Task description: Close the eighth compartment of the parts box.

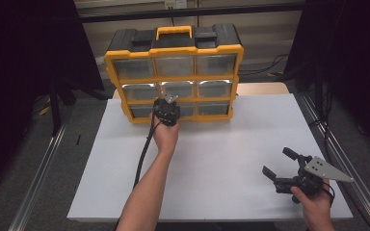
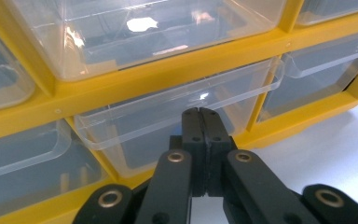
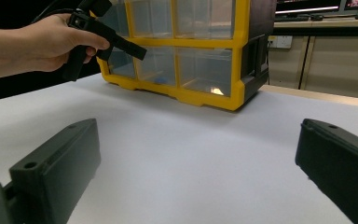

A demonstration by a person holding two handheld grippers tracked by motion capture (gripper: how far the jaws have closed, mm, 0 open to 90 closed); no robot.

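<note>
A yellow and black drawer organiser [image 1: 173, 50] with three rows of clear drawers stands at the far middle of the white table [image 1: 231, 139]. My left gripper [image 1: 169, 99] is at its bottom row. In the left gripper view its jaws [image 2: 199, 114] are pressed together just under the lip of the bottom middle drawer [image 2: 135, 126], with nothing visible between them. My right gripper [image 1: 276, 161] rests near the table's front right corner, jaws wide open and pointing toward the organiser [image 3: 214, 95]. Nothing lies between its jaws [image 3: 198, 158].
A black cable [image 1: 144, 154] trails from the left gripper along the forearm. Something small and blue [image 3: 161, 80] lies in a bottom drawer. Metal rails [image 1: 43, 168] run along both sides of the table, and dark curtains stand beyond them.
</note>
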